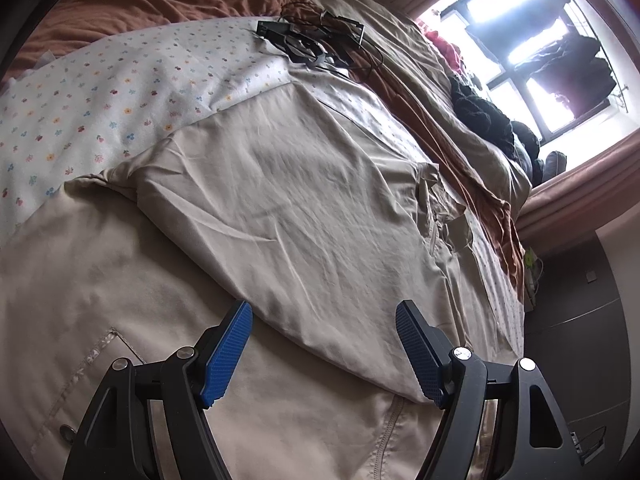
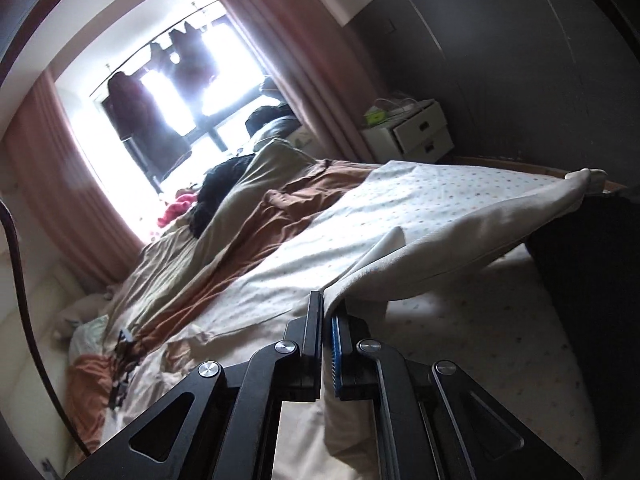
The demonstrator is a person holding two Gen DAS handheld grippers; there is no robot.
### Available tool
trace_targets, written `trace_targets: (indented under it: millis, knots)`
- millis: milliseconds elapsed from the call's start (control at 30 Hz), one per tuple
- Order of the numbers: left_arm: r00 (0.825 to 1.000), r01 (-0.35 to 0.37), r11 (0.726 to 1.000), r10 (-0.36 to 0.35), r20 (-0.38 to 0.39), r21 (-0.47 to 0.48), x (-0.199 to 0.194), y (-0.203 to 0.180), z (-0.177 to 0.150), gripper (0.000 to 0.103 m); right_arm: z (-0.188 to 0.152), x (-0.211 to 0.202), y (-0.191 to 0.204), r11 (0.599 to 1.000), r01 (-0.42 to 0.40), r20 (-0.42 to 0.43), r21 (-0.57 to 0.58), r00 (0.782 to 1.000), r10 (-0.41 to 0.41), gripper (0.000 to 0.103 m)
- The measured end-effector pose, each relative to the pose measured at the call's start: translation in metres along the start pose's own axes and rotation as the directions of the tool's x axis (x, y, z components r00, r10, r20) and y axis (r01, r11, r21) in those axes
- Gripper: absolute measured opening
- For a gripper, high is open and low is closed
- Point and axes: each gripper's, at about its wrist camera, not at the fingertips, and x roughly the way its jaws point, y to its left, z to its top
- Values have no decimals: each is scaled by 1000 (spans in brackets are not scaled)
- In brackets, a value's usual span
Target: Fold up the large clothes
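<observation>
The bed (image 1: 100, 92) is being covered by a white floral sheet (image 1: 120, 72), with a rust-brown and tan duvet (image 1: 460, 128) being seen bunched along its far side toward the window (image 1: 532, 52). A large beige garment (image 1: 280, 208) is being displayed spread across the sheet in the left wrist view, one panel being laid folded over the rest; a buttoned pocket flap (image 1: 92, 368) and a zip seam (image 1: 384, 440) are being shown on the lower layer. In the right wrist view, a part of the beige garment (image 2: 460, 240) is being held raised above the bed, stretched toward the frame's right edge. Dark clothing (image 1: 484, 116) is being observed heaped near the window end of the bed. A white bedside cabinet (image 2: 416, 128) is being recorded beside the pink curtain (image 2: 304, 64). A tangle of black cables and devices (image 1: 316, 40) is being noted lying on the bed beyond the garment. The left tool (image 1: 324, 354) is being held released, its blue pads (image 1: 226, 356) well apart just above the folded panel's edge, nothing being gripped. The right tool (image 2: 326, 320) is being held clenched on an edge of the lifted garment.
</observation>
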Motion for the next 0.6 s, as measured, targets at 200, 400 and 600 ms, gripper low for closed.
trace_targets:
  millis: [200, 400, 600]
  knots:
    - [1000, 13, 1000, -12, 12, -9, -5, 0, 3, 75, -37, 38, 62, 983, -145, -158, -115, 979, 126, 5]
    - [999, 30, 999, -30, 11, -28, -9, 4, 5, 75, -102, 84, 109, 950, -193, -425, -246, 902, 73, 6]
    - [998, 51, 998, -49, 26, -44, -18, 8, 12, 75, -124, 82, 98, 967, -159, -512, -201, 859, 35, 45]
